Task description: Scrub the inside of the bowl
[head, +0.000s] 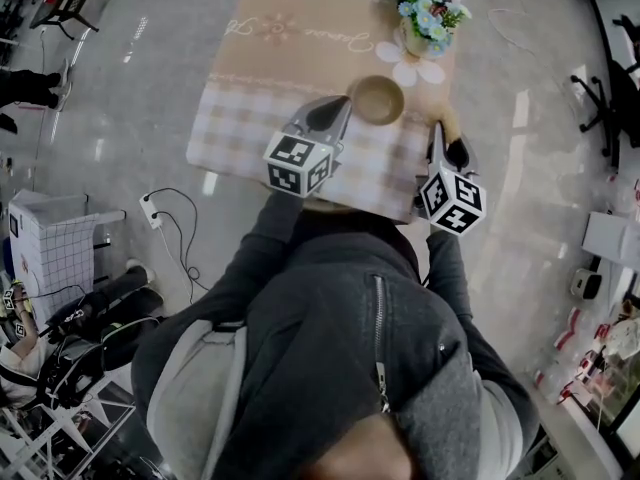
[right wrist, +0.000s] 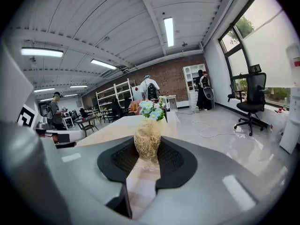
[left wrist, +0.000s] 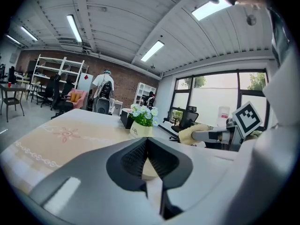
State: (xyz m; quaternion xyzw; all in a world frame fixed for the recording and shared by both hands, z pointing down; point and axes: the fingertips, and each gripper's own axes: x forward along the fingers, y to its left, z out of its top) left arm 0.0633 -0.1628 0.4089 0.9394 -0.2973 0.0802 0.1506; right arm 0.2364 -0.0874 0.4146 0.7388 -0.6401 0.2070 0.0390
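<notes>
The round brown bowl stands upright on the near half of the desk, which is covered by a beige checked cloth. Its mouth is open and nothing shows inside it. Just beyond it sits a small pot of blue and white flowers, near but apart from the rim.

The left tongs lie just beside the bowl's left wall. They are clenched, tips together, with nothing pinched that I can make out. The right tongs hang at the desk's near right corner, apart from the bowl, and grip a straw-coloured ball of scrubbing fibre. It stands proud of the tips, so there is plenty of working surface.

The step in hand looks like the approach — the scrubber is not yet over the bowl. To do it well, the left tongs probably need a steadying hold first. They could open onto the rim or press against the outer wall, since a light bowl on cloth is likely to skate. The fibre ball should then drop in from above and run round the inner wall in circles — gentle pressure, staying clear of the flowers behind.
</notes>
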